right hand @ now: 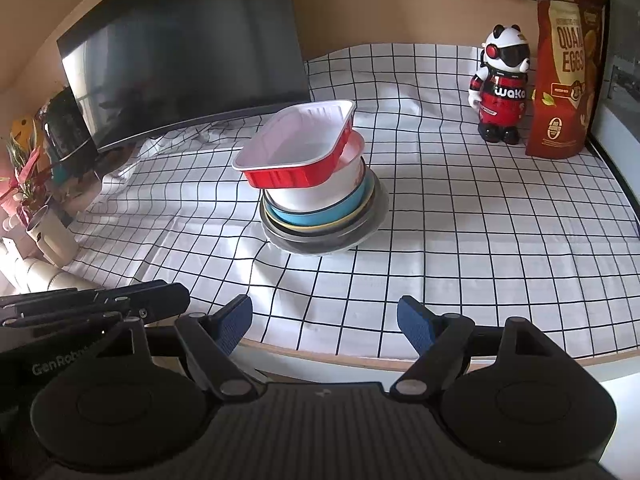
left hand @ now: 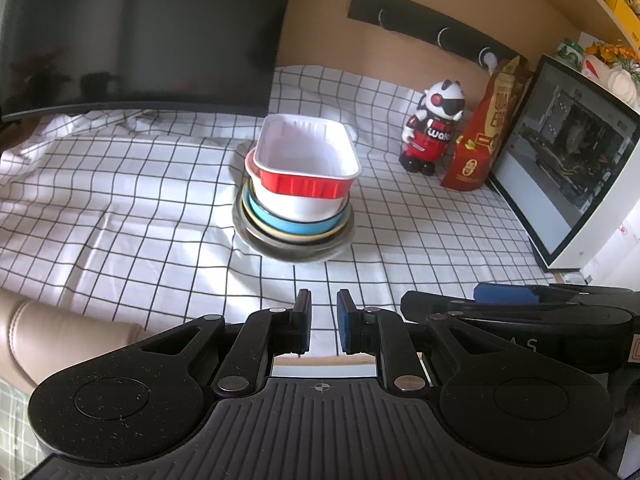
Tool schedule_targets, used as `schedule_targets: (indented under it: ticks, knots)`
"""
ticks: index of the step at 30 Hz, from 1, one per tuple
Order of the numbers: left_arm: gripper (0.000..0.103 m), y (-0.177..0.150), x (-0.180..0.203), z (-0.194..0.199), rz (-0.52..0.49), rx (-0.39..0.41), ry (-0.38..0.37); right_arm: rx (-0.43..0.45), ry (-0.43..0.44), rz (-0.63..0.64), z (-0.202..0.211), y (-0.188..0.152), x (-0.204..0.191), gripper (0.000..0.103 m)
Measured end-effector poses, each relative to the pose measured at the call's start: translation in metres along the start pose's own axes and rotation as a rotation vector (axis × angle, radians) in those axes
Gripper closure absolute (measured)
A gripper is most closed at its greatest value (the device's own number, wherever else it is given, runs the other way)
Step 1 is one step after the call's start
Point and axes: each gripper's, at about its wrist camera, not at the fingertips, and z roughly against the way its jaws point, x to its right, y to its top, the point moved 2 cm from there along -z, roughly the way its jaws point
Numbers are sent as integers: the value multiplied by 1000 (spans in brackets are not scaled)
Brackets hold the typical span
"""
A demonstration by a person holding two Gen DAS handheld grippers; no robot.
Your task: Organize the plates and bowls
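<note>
A stack of dishes stands mid-table: a red foil tray (left hand: 306,156) (right hand: 298,150) with a white inside sits tilted on a white bowl (left hand: 298,204) (right hand: 320,192). Under that come a blue bowl (left hand: 288,224) (right hand: 320,216), a yellow-rimmed dish and a grey plate (left hand: 296,250) (right hand: 320,240). My left gripper (left hand: 324,322) hovers over the table's near edge, short of the stack, jaws nearly together with nothing between them. My right gripper (right hand: 325,324) hangs at the near edge too, open and empty. The other gripper's body shows at each view's side.
The checked tablecloth (left hand: 120,200) (right hand: 480,220) covers the table. A dark monitor (left hand: 132,36) (right hand: 180,52) stands at the back left. A panda figurine (left hand: 434,128) (right hand: 500,88), a red egg pouch (left hand: 486,132) (right hand: 562,72) and a white-framed screen (left hand: 568,152) stand at the right.
</note>
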Motion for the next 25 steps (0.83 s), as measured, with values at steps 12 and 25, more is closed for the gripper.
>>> schedule_targets:
  ticks: [12,25]
  knots:
    - [86,2,-1,-6,-2,-20,-12,-2,-4,-6,-1,1,2,23]
    - [86,10,-17,-11,18,-2,10,3,-18,8,-12,10,-6,23]
